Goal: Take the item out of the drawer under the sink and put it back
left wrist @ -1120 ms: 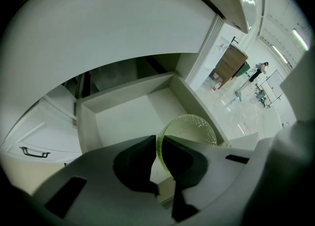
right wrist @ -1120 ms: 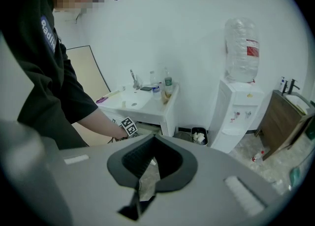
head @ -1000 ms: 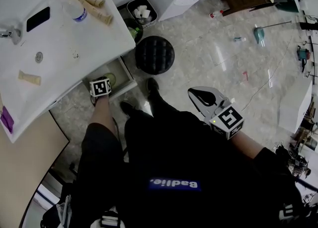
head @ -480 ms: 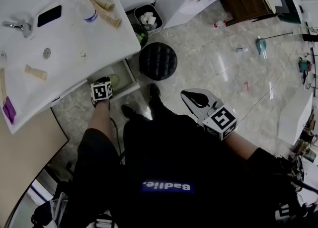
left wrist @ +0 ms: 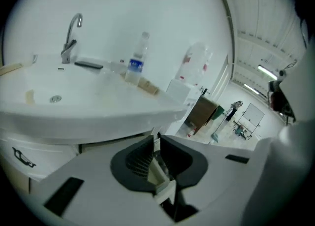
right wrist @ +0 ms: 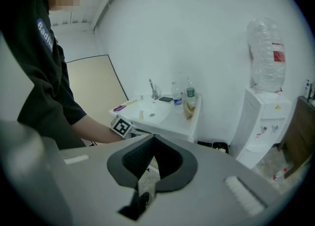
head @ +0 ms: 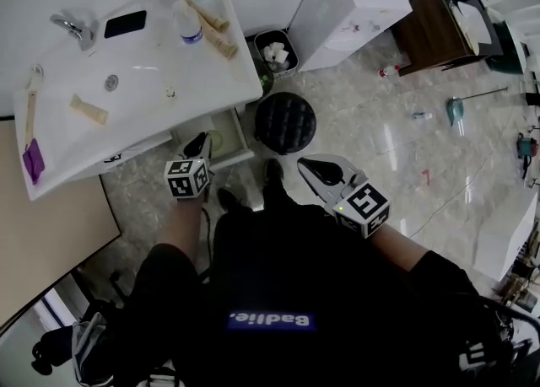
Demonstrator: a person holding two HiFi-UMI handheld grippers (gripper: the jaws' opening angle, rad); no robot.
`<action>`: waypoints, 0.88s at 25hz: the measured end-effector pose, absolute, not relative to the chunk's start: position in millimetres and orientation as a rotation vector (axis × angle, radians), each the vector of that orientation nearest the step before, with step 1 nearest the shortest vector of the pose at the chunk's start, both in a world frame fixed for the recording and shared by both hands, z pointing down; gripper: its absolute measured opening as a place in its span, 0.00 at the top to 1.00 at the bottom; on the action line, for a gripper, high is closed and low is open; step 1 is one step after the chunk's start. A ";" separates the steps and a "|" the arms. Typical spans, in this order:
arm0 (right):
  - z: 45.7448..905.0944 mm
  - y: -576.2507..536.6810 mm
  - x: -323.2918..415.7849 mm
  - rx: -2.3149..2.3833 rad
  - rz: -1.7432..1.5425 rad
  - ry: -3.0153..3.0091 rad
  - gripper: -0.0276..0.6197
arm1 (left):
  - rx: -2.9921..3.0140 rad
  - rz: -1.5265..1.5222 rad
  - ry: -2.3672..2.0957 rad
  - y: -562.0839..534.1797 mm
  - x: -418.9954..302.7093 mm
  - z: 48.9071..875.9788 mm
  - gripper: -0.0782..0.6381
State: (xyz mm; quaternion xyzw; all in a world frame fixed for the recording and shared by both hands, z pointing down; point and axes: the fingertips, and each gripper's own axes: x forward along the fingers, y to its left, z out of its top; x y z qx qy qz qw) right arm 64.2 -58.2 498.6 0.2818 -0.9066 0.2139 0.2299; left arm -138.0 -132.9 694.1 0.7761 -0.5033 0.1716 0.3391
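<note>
The drawer (head: 240, 137) under the white sink (head: 143, 82) stands pulled out, and a pale green round item (head: 216, 142) lies in it. My left gripper (head: 201, 147) hovers at the drawer's front left corner, jaws drawn almost together with nothing visible between them. In the left gripper view that gripper (left wrist: 157, 137) points up at the sink's underside (left wrist: 93, 121), and the drawer is hidden. My right gripper (head: 317, 171) hangs in front of the person's body, right of the drawer, shut and holding nothing; its own view (right wrist: 153, 136) shows the jaws meeting.
A black round stool (head: 285, 121) sits right of the drawer, with a small waste bin (head: 274, 50) and a water dispenser (head: 350, 6) behind it. On the sink top are a phone (head: 125, 24), a bottle (head: 186, 21) and a faucet (head: 72, 27). The person's shoes (head: 272, 173) stand near the drawer.
The left gripper has drawn back from the drawer front toward the person. The right gripper has drifted left. The drawer stays open and the head view has swung so the sink sits further right.
</note>
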 end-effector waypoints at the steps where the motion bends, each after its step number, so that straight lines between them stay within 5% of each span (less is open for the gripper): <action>1: 496.3 -58.0 58.8 0.762 0.584 -2.505 0.96 | 2.059 0.395 -1.311 -129.7 -133.2 672.9 0.85; 22: 406.9 -67.5 -47.9 0.596 0.511 -2.838 0.96 | 2.427 -0.013 -1.188 -58.8 -99.4 391.3 0.85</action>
